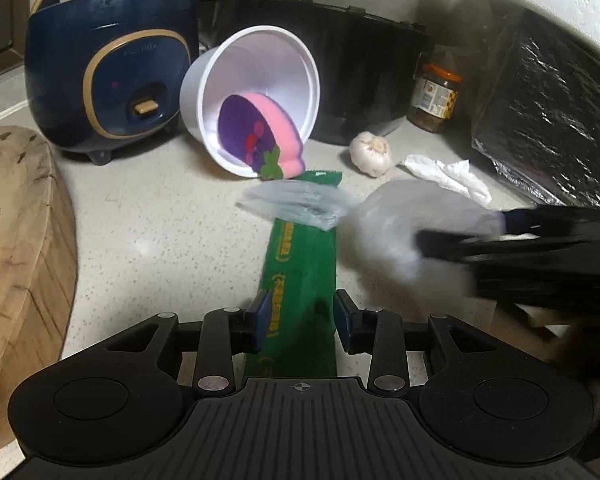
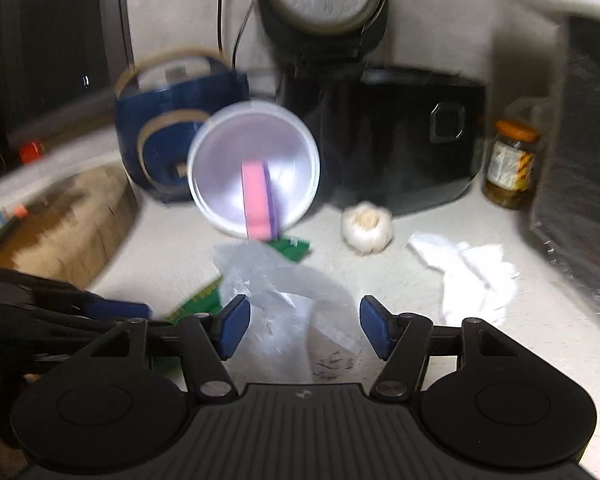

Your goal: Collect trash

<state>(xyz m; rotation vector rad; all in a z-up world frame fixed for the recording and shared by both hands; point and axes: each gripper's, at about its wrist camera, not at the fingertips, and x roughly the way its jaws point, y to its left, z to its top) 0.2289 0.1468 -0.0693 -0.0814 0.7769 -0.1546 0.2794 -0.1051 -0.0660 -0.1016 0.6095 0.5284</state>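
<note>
A long green wrapper point(image 1: 300, 280) lies on the counter and runs between the pads of my left gripper point(image 1: 300, 320), whose jaws stand close on both sides of it; whether they pinch it I cannot tell. Clear plastic film point(image 1: 300, 204) lies across the wrapper's far part. My right gripper point(image 2: 304, 330) is open over the clear film point(image 2: 284, 304), blurred by motion; it shows in the left wrist view point(image 1: 500, 248) at the right. A crumpled white tissue point(image 1: 448, 176) lies beyond it, also in the right wrist view point(image 2: 472, 280).
A tipped white tub point(image 1: 252, 100) holds a pink and purple sponge point(image 1: 260, 136). A garlic bulb point(image 1: 370, 152), a jar point(image 1: 436, 96), a blue rice cooker point(image 1: 108, 76), a black appliance point(image 1: 360, 76) and a foil-covered box point(image 1: 548, 120) stand behind. A wooden block point(image 1: 16, 240) is at left.
</note>
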